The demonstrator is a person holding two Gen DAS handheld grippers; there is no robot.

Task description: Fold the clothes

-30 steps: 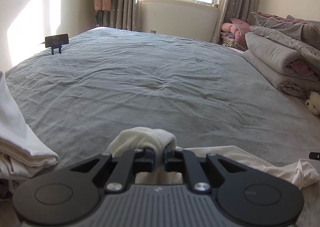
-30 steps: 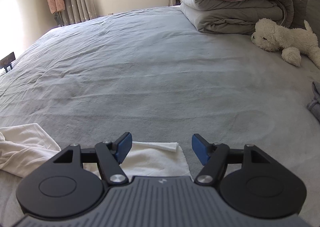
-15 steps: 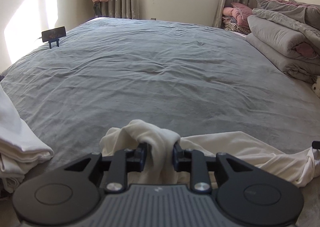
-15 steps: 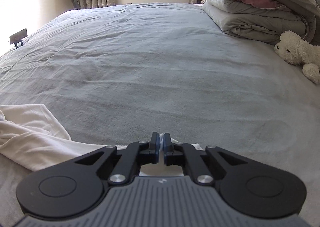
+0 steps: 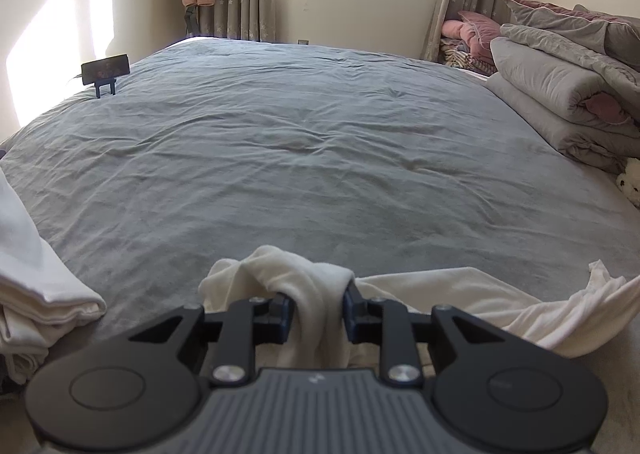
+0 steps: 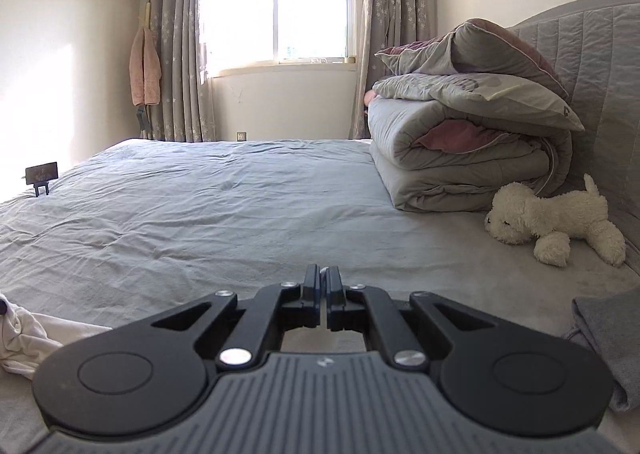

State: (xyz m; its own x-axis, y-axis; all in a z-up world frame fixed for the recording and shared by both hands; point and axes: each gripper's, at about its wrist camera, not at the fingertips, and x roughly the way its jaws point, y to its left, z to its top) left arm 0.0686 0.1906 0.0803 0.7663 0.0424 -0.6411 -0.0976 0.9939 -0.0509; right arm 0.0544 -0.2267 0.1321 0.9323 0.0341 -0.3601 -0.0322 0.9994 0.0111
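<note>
A: Where is the cream garment (image 5: 460,298)?

B: At the near edge of the grey bed (image 5: 320,158), one bunch clamped in the left hand-held gripper (image 5: 316,310), angled down. The right hand-held gripper (image 6: 322,286), nearly level, is pinched shut on a white sliver, likely its other end, probably to spread it.
</note>
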